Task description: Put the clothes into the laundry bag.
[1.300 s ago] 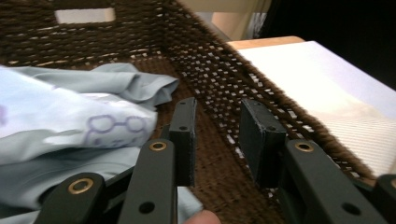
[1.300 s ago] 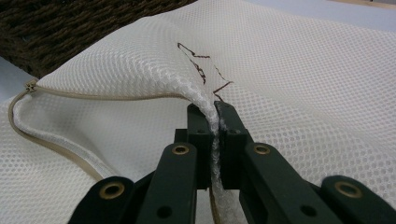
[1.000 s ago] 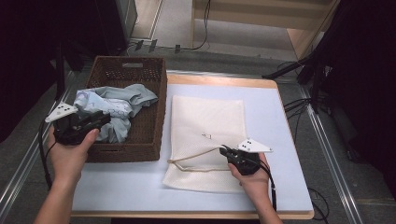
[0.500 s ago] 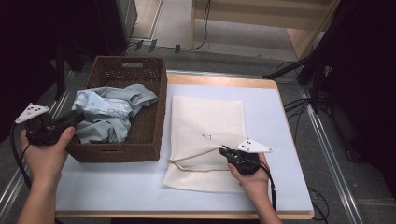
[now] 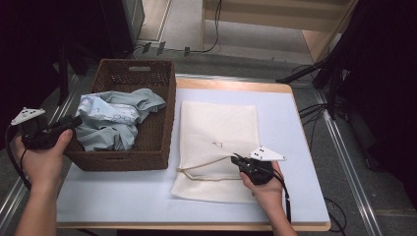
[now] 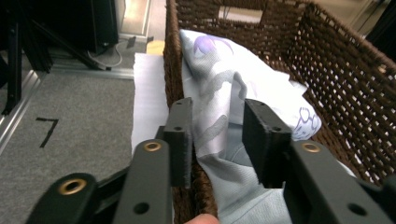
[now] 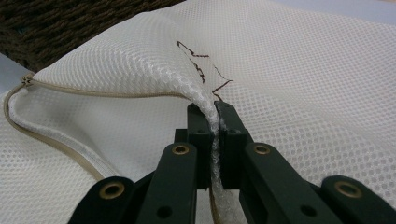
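One wicker basket (image 5: pixel 147 147) stands on the pale blue table (image 5: pixel 123 196) and serves as the landmark. Inside it lies one crumpled light blue garment (image 5: pixel 113 123) with a faint purple print, heaped toward the basket's left wall and reaching up to its rim. Just right of the basket, flat on the table, lies one cream mesh laundry bag (image 5: pixel 219 123) with a zipper edge running along the end nearer the person; that end gapes open on the side facing the basket. There are two grippers, one in each hand. The left gripper (image 5: pixel 74 123) sits at the basket's left wall, outside it, pointing across the rim; in the left gripper view its jaws stand partly open with the wall and a fold of the garment seen between them, and the pads (image 6: pixel 181 140) press on nothing. The right gripper (image 5: pixel 237 159) is right of the basket, over the near end of the bag, and its jaws are closed tight on a pinched ridge of the bag's upper mesh layer, lifting it off the lower layer.
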The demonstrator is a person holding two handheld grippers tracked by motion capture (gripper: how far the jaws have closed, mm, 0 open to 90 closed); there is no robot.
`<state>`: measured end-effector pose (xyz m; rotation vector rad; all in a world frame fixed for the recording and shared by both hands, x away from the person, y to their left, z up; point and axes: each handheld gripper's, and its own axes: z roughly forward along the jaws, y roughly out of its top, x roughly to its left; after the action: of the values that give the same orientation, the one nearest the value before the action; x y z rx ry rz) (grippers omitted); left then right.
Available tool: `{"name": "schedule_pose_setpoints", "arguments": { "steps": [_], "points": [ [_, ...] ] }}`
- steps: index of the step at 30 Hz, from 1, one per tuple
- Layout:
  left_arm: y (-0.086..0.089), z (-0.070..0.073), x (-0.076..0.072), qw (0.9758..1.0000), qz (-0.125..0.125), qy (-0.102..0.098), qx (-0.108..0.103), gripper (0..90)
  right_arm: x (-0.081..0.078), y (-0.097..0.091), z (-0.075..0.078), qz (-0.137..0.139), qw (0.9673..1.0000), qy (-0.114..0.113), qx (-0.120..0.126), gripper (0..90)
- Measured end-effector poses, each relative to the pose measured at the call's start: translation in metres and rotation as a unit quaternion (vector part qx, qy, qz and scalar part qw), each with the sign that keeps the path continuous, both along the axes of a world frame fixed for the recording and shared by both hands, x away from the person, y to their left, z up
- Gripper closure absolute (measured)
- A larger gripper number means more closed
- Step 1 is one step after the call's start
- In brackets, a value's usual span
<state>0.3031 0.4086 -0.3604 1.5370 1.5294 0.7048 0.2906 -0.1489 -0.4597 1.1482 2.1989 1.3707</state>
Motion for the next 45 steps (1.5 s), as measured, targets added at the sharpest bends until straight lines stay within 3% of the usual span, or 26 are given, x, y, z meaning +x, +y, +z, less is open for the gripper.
{"name": "schedule_pose_setpoints", "arguments": {
  "steps": [2, 4, 8, 13, 14, 18, 24, 31, 33, 36, 39, 41, 43, 44, 45],
  "points": [
    [-0.002, 0.000, 0.003, 0.9998, -0.010, 0.014, 0.004, 81.9, 0.000, 0.000, 0.000, 0.000, 1.0000, 0.000, -0.001, 86.7],
    [-0.006, 0.001, 0.005, 0.9996, -0.017, 0.020, 0.007, 88.7, 0.000, 0.000, 0.000, 0.001, 1.0000, 0.000, -0.001, 86.7],
    [-0.016, 0.004, 0.006, 0.9990, -0.025, 0.025, 0.026, 90.0, 0.000, 0.001, 0.000, 0.001, 1.0000, 0.001, -0.001, 86.7],
    [-0.026, 0.009, 0.006, 0.9984, -0.048, 0.021, 0.021, 90.0, 0.000, 0.002, -0.001, 0.001, 1.0000, 0.002, -0.003, 86.7],
    [-0.030, 0.011, 0.007, 0.9979, -0.050, 0.023, 0.034, 90.0, 0.000, 0.002, -0.001, 0.001, 1.0000, 0.001, -0.003, 86.7],
    [-0.029, 0.015, 0.006, 0.9982, -0.056, 0.017, 0.013, 90.0, 0.000, 0.002, -0.002, 0.002, 1.0000, 0.002, -0.004, 86.7],
    [-0.035, 0.018, 0.012, 0.9977, -0.063, 0.009, 0.021, 90.0, -0.001, 0.003, -0.002, 0.003, 1.0000, 0.003, -0.004, 86.7],
    [-0.043, 0.024, 0.024, 0.9954, -0.096, 0.010, 0.002, 90.0, -0.001, 0.003, -0.002, 0.003, 1.0000, 0.003, -0.004, 86.7],
    [-0.043, 0.023, 0.036, 0.9947, -0.100, 0.019, -0.018, 90.0, -0.001, 0.003, -0.002, 0.004, 1.0000, 0.002, -0.005, 86.7],
    [-0.044, 0.022, 0.044, 0.9941, -0.101, 0.031, -0.024, 89.9, -0.001, 0.003, -0.002, 0.004, 1.0000, 0.002, -0.005, 86.7],
    [-0.048, 0.020, 0.056, 0.9932, -0.105, 0.047, -0.016, 89.6, -0.001, 0.003, -0.003, 0.003, 1.0000, 0.002, -0.005, 86.7],
    [-0.051, 0.015, 0.068, 0.9922, -0.102, 0.072, -0.004, 88.6, -0.001, 0.004, -0.003, 0.004, 1.0000, 0.002, -0.005, 86.7],
    [-0.051, 0.013, 0.071, 0.9917, -0.101, 0.079, -0.001, 86.0, -0.001, 0.004, -0.003, 0.004, 1.0000, 0.002, -0.006, 86.7],
    [-0.053, 0.009, 0.076, 0.9906, -0.098, 0.095, 0.006, 86.0, -0.001, 0.004, -0.003, 0.004, 1.0000, 0.002, -0.006, 86.7],
    [-0.055, 0.005, 0.082, 0.9888, -0.100, 0.110, 0.016, 77.3, -0.001, 0.004, -0.003, 0.003, 1.0000, 0.003, -0.006, 86.7]
  ]
}}
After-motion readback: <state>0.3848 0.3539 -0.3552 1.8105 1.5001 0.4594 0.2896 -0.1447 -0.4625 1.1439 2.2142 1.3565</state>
